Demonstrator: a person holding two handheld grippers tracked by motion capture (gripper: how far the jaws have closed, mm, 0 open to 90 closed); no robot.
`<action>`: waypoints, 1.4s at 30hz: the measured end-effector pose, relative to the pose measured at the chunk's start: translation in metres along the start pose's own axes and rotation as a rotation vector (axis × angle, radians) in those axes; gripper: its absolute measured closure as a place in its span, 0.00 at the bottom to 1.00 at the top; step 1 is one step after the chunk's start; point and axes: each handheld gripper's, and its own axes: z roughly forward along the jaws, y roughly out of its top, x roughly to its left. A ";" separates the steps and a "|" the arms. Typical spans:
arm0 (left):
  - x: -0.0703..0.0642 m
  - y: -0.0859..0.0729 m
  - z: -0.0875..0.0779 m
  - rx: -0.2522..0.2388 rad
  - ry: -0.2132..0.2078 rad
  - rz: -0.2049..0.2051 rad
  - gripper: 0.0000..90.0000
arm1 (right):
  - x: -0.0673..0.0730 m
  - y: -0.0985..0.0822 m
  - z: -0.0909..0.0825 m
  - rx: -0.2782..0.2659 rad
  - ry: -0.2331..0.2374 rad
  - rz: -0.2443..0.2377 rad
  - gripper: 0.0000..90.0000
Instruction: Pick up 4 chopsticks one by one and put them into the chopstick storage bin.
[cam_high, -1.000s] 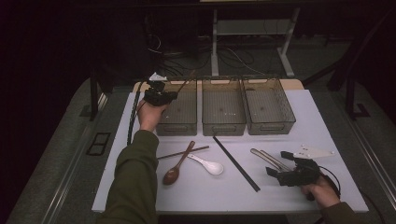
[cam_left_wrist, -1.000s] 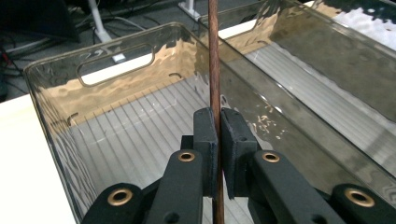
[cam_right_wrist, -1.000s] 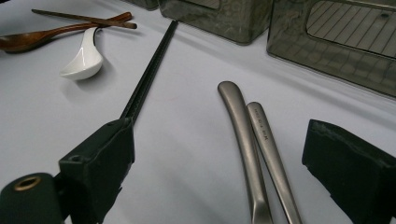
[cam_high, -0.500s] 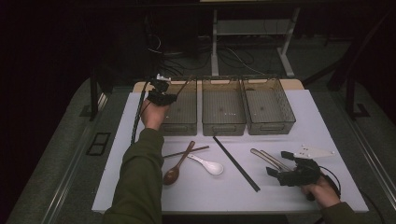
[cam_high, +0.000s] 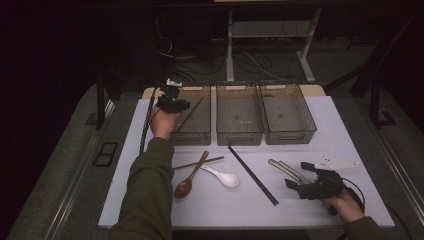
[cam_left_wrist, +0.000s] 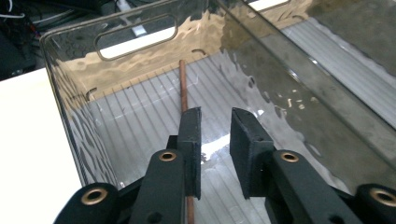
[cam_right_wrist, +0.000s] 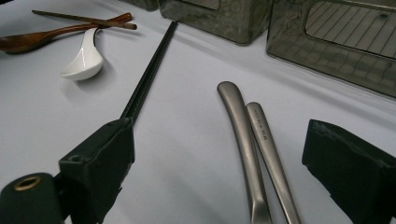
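Note:
My left gripper (cam_high: 172, 102) hovers over the near-left corner of the left clear bin (cam_high: 192, 137). In the left gripper view its jaws (cam_left_wrist: 215, 114) have just been opening and stand a narrow gap apart, with nothing between the pads. A brown chopstick (cam_left_wrist: 183, 84) lies loose in the bin (cam_left_wrist: 140, 42), running from under the left jaw to the far wall. My right gripper (cam_high: 296, 175) rests low on the table at the front right, open wide (cam_right_wrist: 219, 135). Two metal utensil handles (cam_right_wrist: 243, 135) lie on the table between its jaws, untouched.
A black chopstick (cam_high: 252, 175), a white spoon (cam_high: 222, 176), a wooden spoon (cam_high: 190, 180) and a second brown chopstick (cam_high: 200, 162) lie on the white table's middle. The middle bin (cam_high: 239, 137) and the right bin (cam_high: 290, 136) stand in a row behind them.
The brown chopstick now lies slanted in the left bin, free of the left gripper. Neither hand has shifted noticeably.

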 end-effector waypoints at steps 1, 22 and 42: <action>-0.001 0.000 -0.001 -0.005 -0.009 0.000 0.78 | 0.000 0.000 0.000 -0.001 0.000 0.000 0.10; -0.019 0.002 -0.046 -0.030 -0.169 0.134 0.53 | 0.000 0.000 0.000 0.001 -0.002 0.001 0.10; -0.049 -0.031 -0.085 -0.081 -0.269 0.256 0.35 | 0.001 0.000 0.000 0.005 -0.003 0.000 0.10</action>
